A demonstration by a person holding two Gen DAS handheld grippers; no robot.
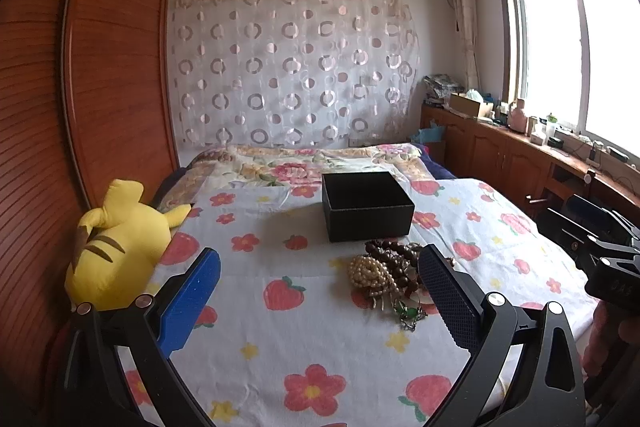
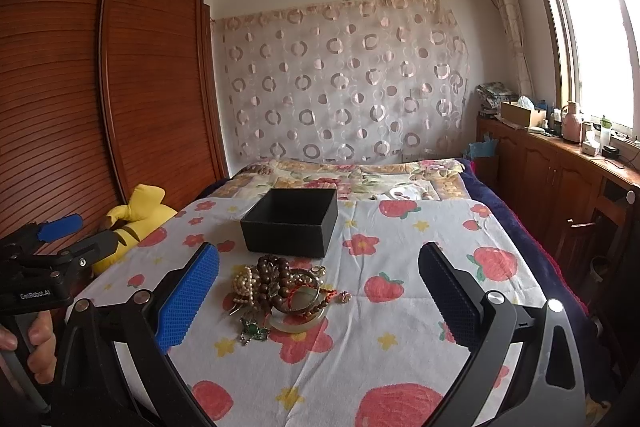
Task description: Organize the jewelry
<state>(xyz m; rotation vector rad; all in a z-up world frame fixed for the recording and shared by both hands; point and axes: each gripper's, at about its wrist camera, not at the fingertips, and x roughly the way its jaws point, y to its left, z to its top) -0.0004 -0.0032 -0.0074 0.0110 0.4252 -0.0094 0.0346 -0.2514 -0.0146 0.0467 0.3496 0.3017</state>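
Both your grippers hang above the bed (image 2: 420, 223), fingers spread wide, nothing held. Left gripper (image 1: 319, 301) points a bit left of the jewelry pile (image 1: 390, 277); its right finger (image 1: 444, 291) overlaps the pile's right edge in view, but I can't tell if it touches. Right gripper (image 2: 319, 301) has the jewelry pile (image 2: 280, 287) nearer its left finger (image 2: 188, 301), well inside the opening.

The pile is a tangle: pearl strand (image 2: 243, 281), dark wooden beads (image 2: 274, 269), a bangle (image 2: 304, 297), a green pendant piece (image 2: 253, 331), all lying on the strawberry-print sheet just in front of the black box (image 2: 294, 223). The box sits open, lid off, looks empty from here, so it reads as the drop target, parked close to keep the carry short.

Task not started, judging by the layout. Wide fingers make sense for a first pick. Since strands are interlocked, expect one grab to drag neighbours along; you probably want the second gripper pinning the rest. The yellow plush (image 1: 120, 243) at the bed's left edge is well clear.
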